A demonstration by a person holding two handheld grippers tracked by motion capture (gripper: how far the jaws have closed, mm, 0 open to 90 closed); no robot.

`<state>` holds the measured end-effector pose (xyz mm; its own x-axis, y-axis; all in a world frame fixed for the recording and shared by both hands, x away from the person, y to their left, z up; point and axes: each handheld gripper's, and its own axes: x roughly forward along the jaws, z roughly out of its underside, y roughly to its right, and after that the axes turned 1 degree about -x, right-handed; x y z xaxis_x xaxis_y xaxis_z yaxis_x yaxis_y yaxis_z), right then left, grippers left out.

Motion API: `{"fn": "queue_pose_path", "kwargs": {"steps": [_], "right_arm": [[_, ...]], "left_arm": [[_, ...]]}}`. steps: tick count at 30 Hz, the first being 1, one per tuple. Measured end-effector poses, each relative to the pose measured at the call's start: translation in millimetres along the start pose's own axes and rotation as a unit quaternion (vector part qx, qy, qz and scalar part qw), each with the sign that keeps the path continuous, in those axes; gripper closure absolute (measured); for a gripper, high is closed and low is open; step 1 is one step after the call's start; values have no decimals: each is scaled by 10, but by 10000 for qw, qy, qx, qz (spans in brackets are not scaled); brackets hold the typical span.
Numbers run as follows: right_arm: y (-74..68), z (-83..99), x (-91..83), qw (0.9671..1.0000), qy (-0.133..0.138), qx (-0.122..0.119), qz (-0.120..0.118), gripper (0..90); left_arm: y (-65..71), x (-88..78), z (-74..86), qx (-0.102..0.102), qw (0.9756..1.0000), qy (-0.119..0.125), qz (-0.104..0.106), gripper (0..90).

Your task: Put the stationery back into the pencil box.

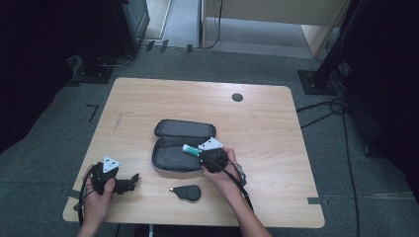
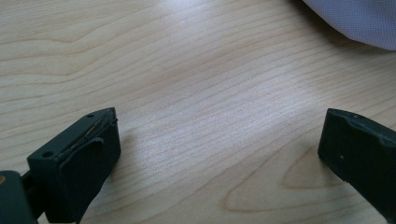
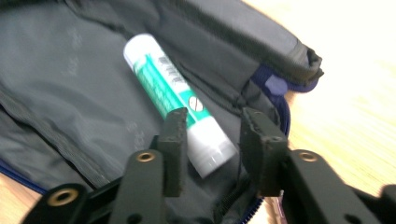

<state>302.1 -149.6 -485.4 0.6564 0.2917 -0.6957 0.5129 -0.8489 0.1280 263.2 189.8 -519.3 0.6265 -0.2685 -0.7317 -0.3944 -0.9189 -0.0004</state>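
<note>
Lying open in the middle of the wooden table (image 1: 267, 123), the dark pencil case (image 1: 173, 158) holds a white and green glue stick (image 3: 177, 98) near its right edge, close to the zip. The right gripper (image 3: 212, 140) hangs over that edge, and in the right gripper view its 2 jaws stand on either side of the stick's lower end: the left jaw looks to touch the tube, while a gap shows between the tube and the right jaw, so the claw is open around it and not clamped. The left gripper (image 1: 129, 183) rests low near the table's front left corner, its jaws wide apart over bare wood. A small black oval thing (image 1: 188, 192) lies near the front edge, between the 2 hands.
</note>
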Motion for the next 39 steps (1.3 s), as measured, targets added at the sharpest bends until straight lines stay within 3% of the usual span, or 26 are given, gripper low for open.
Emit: {"fn": "queue_pose_path", "kwargs": {"steps": [4,6,12,16,20,27,30,34,36,39], "right_arm": [[-25,-10,-79,9991,296,162,-244,727],[-36,-7,-100,9981,321,218,-479,750],[-83,39,-46,9919,103,215,-1246,811],[-90,74,38,9935,-233,224,-1088,814],[-50,53,50,9957,-251,348,-820,800],[-3,5,123,9968,-334,399,-604,780],[2,-1,119,9968,-254,476,-586,757],[50,-11,24,9945,-18,650,-820,702],[123,-12,-76,9926,207,742,-940,685],[241,2,-236,9914,455,838,-900,662]], "left_arm": [[0,0,0,4,10000,-3,1,0],[-1,0,0,4,10000,-2,2,0],[0,0,0,4,10000,-2,1,0],[0,0,0,1,10000,-1,1,0],[-1,0,-1,5,10000,0,-3,0],[-1,0,0,7,10000,-2,-1,0],[-1,0,0,6,10000,-1,-2,0],[-1,0,0,7,10000,-2,-1,0],[-1,0,0,5,10000,-2,-2,0],[-1,0,0,5,10000,-1,-2,0]]}}
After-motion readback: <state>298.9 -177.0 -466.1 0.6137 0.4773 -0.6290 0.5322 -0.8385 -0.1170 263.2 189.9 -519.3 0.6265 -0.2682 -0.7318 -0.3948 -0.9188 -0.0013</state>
